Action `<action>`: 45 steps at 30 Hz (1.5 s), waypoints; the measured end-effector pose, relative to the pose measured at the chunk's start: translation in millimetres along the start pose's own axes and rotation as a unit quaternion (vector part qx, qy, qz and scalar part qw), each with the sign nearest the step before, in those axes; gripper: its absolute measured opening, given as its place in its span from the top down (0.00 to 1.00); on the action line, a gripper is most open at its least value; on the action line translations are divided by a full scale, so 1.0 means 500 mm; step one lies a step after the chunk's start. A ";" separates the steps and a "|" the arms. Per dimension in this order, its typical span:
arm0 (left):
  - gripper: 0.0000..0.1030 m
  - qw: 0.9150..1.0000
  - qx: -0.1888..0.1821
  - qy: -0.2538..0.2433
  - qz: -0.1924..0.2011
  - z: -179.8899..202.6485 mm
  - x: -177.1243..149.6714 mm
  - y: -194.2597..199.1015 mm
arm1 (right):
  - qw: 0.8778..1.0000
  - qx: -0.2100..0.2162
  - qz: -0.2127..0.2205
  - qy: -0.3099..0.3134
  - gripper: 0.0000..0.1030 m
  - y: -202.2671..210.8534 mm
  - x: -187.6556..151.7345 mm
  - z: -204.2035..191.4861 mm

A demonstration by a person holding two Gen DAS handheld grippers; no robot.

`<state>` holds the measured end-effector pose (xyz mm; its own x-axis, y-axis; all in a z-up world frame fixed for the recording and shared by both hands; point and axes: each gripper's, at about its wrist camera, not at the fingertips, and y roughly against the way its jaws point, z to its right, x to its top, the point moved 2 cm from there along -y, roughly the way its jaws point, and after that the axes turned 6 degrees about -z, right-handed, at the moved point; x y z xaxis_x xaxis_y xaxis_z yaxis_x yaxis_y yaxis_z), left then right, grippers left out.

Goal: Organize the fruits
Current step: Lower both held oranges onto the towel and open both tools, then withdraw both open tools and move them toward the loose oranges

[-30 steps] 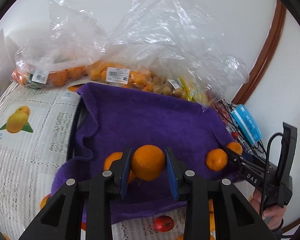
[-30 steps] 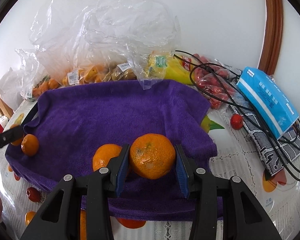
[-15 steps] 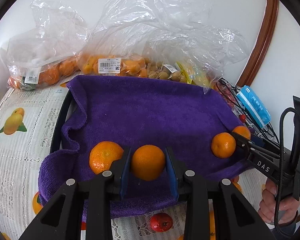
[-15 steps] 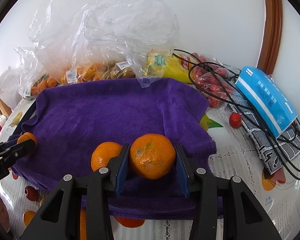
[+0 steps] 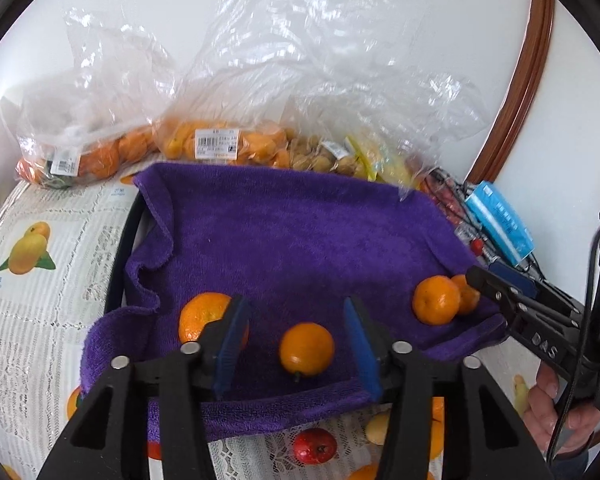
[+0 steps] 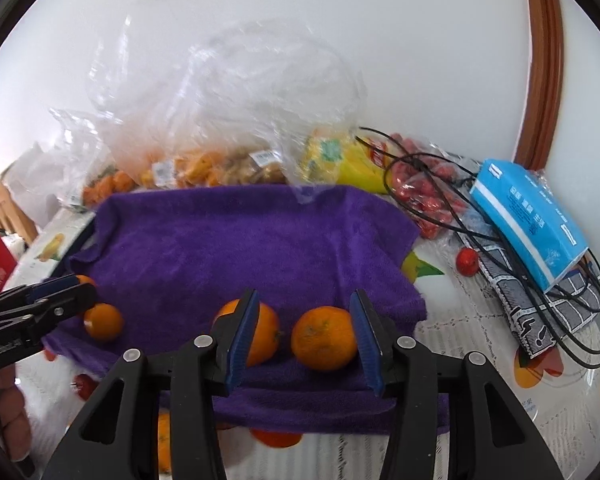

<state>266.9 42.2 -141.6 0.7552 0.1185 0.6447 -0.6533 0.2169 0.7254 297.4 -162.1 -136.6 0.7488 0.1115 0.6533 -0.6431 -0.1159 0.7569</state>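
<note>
Four round oranges (image 5: 307,348) sit along the purple towel's (image 5: 300,232) near edge, from seven to four o'clock; the rightmost two (image 5: 436,300) are touching.

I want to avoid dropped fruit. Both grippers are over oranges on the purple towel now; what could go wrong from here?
1. The left gripper is opening; its orange lies free near the towel's front edge and might roll off.
2. The right gripper is opening too, but one pad looks to touch its orange; pulling back may drag it.
3. That orange sits close to a neighbour orange and could nudge it.
</note>
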 end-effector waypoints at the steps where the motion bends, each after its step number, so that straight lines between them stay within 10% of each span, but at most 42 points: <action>1: 0.52 1.000 0.001 -0.001 0.004 0.001 0.000 0.005 | 1.000 0.006 0.002 0.004 0.51 0.010 -0.002 -0.006; 20: 0.44 0.999 -0.002 -0.001 0.035 0.005 0.002 0.083 | 0.994 0.064 -0.088 -0.031 0.44 0.043 -0.115 -0.085; 45: 0.44 1.000 0.009 -0.008 0.002 -0.057 -0.096 0.119 | 0.994 0.020 -0.099 -0.042 0.58 0.018 -0.122 -0.111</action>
<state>193.1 76.9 -136.2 0.7514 0.1040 0.6516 -0.6576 0.1995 0.7265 236.8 -115.1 -168.9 0.8722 0.0541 0.4862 -0.4756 -0.1388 0.8686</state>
